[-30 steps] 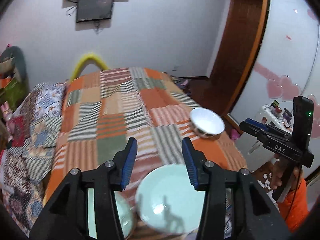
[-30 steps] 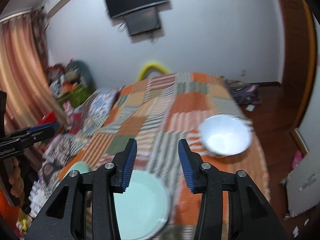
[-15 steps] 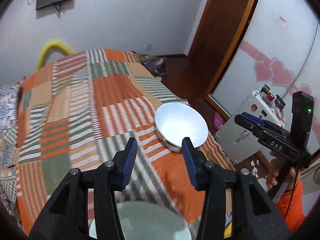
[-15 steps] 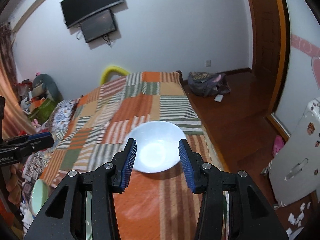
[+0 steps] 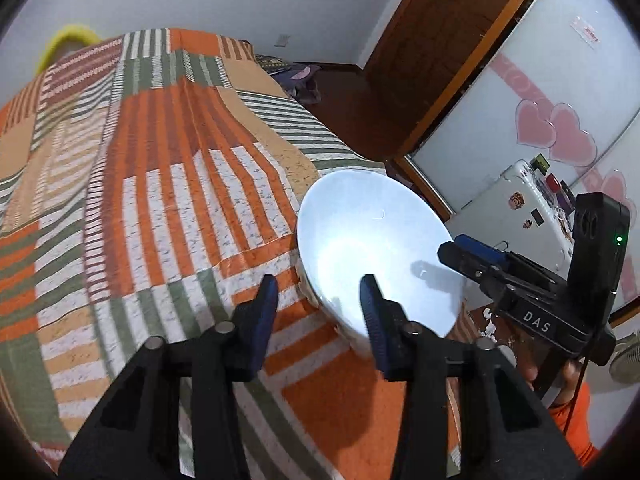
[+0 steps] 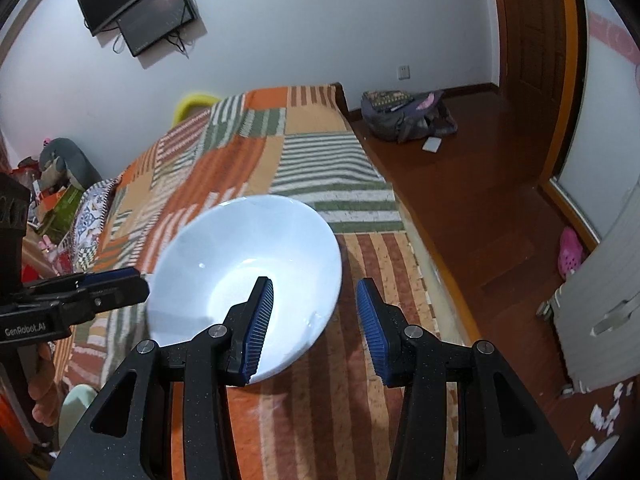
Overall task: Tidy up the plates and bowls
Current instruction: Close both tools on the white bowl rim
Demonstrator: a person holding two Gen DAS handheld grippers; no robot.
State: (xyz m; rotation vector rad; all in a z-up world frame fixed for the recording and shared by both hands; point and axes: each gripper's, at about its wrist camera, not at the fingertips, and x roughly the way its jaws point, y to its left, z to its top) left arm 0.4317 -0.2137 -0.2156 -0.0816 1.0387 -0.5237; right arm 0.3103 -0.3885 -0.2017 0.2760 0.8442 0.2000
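Both jaws stand spread wide, and neither set pinches anything. On the right gripper (image 6: 315,312) the blue ribbed pads straddle the near-right rim of the white bowl (image 6: 244,264): the left pad (image 6: 261,322) sits in front of the bowl's inside, the right pad lies outside it over the striped bedspread (image 6: 320,400). Whether either pad touches the rim cannot be told from this view. The right gripper points forward and downward along the bed, tilted toward the bowl from its near side.

Seen from the left wrist, the left gripper (image 5: 319,312) is also angled down at the bed, its pads apart, with the white bowl (image 5: 372,248) just ahead and to the right; the right pad (image 5: 370,320) overlaps the bowl's near edge, the left pad hangs over the bedspread (image 5: 160,220). The right gripper (image 5: 472,254) comes in from the right there, its tip at the bowl's far-right rim, held by a hand (image 5: 560,376) with an orange sleeve.

The bowl rests on the bedspread near the bed's right edge, upright, with nothing in it. At the lower left of the right wrist view a pale green dish (image 6: 76,404) shows partly, close to the left gripper (image 6: 116,288), whose tip reaches the bowl's left side. Beyond the bed lie a wooden floor (image 6: 460,200), a backpack (image 6: 404,114) by the wall, and a wall-mounted screen (image 6: 136,8).
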